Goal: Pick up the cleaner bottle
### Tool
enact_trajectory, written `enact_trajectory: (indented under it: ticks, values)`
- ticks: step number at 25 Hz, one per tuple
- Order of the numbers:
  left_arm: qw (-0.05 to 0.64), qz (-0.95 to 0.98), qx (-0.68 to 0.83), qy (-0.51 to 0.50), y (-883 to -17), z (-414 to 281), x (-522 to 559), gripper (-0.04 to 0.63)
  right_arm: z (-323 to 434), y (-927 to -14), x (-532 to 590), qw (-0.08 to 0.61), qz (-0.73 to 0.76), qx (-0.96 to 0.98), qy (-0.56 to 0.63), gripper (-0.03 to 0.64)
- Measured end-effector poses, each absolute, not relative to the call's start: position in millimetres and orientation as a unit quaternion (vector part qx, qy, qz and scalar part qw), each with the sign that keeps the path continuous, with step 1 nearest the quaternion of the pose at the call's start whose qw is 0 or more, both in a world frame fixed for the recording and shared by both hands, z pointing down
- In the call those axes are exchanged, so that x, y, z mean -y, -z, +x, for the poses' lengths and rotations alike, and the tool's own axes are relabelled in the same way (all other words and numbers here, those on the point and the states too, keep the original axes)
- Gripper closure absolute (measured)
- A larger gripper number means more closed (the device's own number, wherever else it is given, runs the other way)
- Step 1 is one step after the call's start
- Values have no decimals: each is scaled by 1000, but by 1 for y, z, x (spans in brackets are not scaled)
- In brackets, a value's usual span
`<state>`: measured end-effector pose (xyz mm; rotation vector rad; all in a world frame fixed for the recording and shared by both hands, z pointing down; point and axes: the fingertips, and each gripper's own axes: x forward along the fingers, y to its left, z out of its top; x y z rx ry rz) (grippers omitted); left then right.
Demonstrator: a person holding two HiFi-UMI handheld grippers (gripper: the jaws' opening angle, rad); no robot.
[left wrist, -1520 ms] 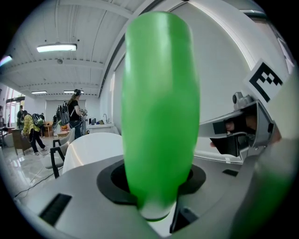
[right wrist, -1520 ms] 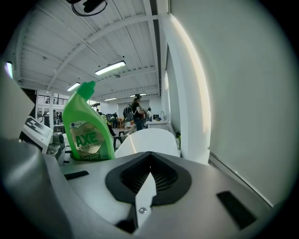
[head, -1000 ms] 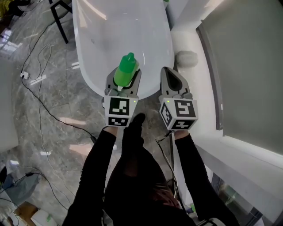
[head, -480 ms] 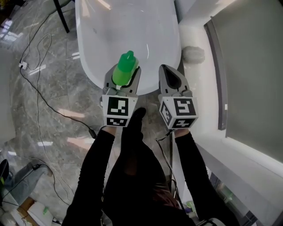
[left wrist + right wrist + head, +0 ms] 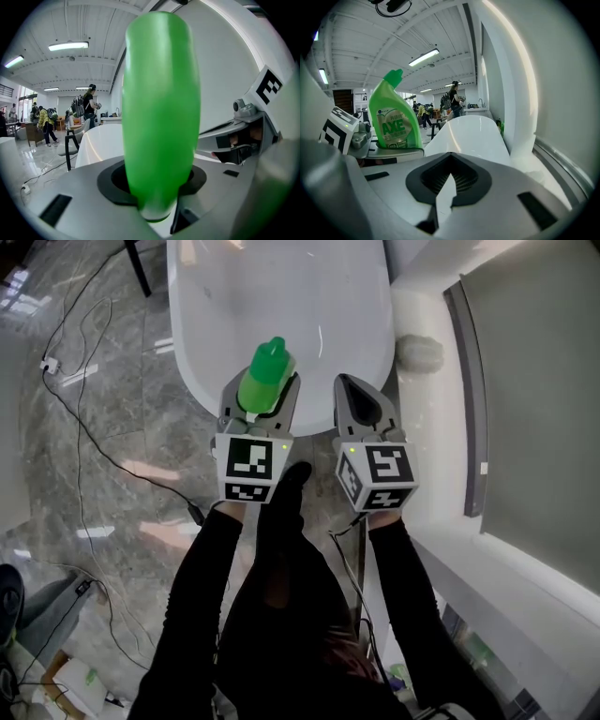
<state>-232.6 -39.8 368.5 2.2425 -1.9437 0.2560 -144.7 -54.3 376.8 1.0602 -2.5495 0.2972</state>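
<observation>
The left claw (image 5: 261,395) is closed on the cleaner bottle (image 5: 266,371). Its two jaws stand fairly wide apart, with the green body clamped between them low down near its base. The left gripper view shows the bottle rising upright straight out of the jaws, its narrow side towards the camera. From the right gripper view the same bottle (image 5: 393,117) shows its broad face, with a label reading AXE and an angled spout at the top. It is held in the air, resting on nothing but the claw. In the head view it lies over the near rounded end of a white tub (image 5: 281,306).

The right claw (image 5: 354,395) is just beside the left one and level with it. Its jaws are drawn together to a point with nothing between them. It points towards the tub's near right edge.

Both grippers are held by arms in black sleeves (image 5: 202,596). Grey marbled floor (image 5: 103,427) with a black cable (image 5: 84,442) lies to the left. A white ledge (image 5: 417,446) runs along the right, with a pale lump (image 5: 419,352) sitting on it
</observation>
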Motion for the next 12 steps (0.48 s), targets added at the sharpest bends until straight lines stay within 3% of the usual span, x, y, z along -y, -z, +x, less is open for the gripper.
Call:
enact_trajectory:
  ticks: [12]
  values:
    - [81,746,655,-85,-370,-246,41,399,-156,-378,56,177,369,906,-109,615]
